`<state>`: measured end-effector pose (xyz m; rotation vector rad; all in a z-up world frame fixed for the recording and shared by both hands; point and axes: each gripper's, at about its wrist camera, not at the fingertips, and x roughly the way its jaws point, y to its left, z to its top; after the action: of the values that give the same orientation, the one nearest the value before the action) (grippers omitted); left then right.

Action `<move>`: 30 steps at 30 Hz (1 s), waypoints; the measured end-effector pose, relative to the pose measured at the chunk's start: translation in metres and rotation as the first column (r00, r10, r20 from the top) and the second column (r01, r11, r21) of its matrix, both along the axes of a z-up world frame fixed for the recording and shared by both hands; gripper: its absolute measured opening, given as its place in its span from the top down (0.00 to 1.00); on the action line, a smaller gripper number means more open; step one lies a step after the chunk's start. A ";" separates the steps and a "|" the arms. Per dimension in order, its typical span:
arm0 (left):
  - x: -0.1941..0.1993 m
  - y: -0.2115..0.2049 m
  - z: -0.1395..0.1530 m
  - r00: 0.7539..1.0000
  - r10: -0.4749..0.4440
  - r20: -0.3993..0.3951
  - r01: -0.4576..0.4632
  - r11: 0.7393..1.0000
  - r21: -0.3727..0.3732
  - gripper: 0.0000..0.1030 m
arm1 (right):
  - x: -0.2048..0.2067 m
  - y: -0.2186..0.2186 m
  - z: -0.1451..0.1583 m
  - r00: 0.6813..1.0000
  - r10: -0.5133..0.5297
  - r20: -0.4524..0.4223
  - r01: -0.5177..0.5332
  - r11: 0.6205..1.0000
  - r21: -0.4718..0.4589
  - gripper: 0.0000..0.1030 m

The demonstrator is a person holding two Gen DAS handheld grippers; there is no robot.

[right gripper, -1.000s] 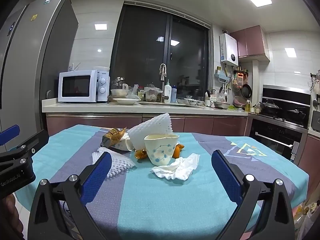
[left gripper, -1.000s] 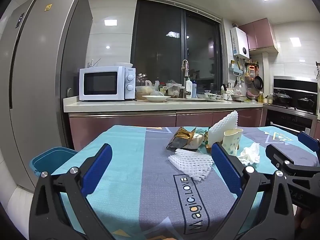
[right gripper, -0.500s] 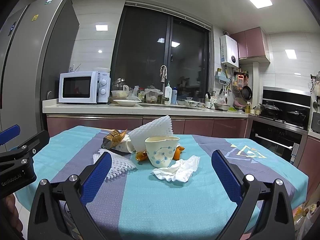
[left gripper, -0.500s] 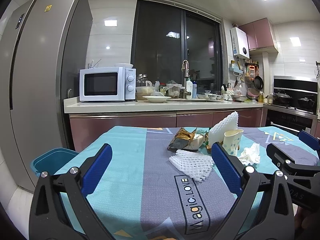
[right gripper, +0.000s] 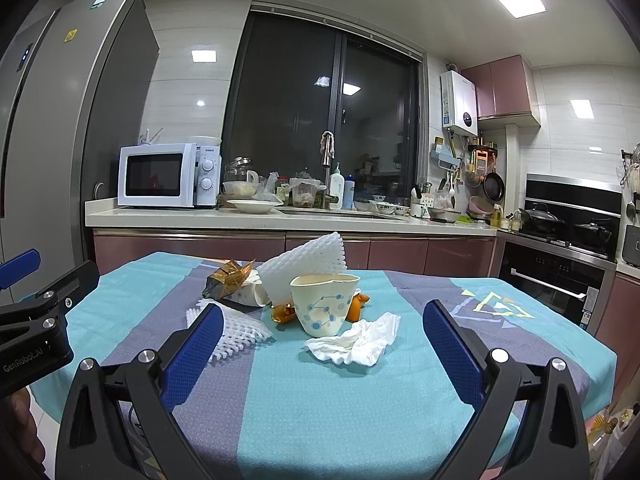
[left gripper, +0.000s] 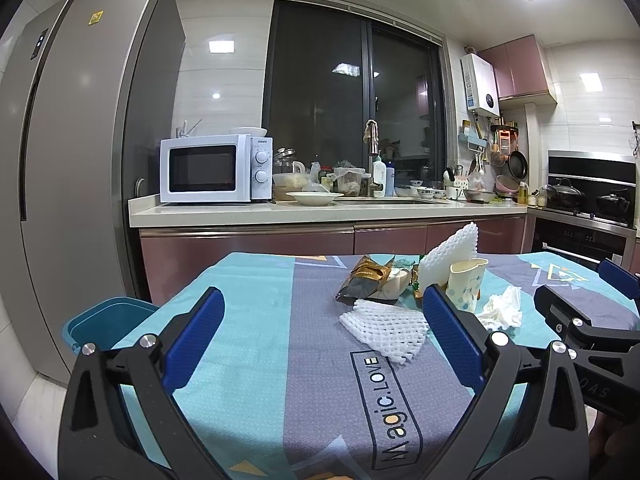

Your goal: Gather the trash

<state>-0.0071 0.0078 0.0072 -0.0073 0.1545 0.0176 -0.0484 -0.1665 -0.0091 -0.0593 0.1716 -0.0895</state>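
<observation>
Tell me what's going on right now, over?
Left gripper and right gripper open, holding nothing. Crumpled tissue, paper cup, foam net untouched on table. Approach unobstructed.

The tablecloth (left gripper: 320,380) reads "Magic.LOVE"; the left gripper (right gripper: 28,344) body reads "GenRobot.AI".
</observation>
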 end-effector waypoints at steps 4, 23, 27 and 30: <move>0.001 0.000 0.000 1.000 0.000 0.002 0.000 1.000 0.002 0.05 | 0.000 0.000 0.000 1.000 -0.001 0.001 0.001 1.000 0.000 0.06; -0.001 0.005 0.003 1.000 -0.013 0.022 0.013 1.000 -0.014 0.05 | 0.000 0.000 0.003 1.000 0.001 0.017 -0.001 1.000 -0.006 0.06; 0.006 0.007 0.005 0.999 -0.038 0.009 0.039 0.998 -0.046 0.05 | 0.000 -0.001 0.005 1.000 0.003 0.020 -0.003 1.000 -0.006 0.06; 0.014 0.008 0.008 0.998 -0.064 -0.009 0.063 0.996 -0.060 0.05 | 0.000 -0.004 0.006 1.000 0.007 0.016 -0.007 1.000 0.000 0.06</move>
<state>0.0064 0.0154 0.0147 -0.0621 0.1659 -0.0508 -0.0481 -0.1703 -0.0028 -0.0588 0.1553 -0.0831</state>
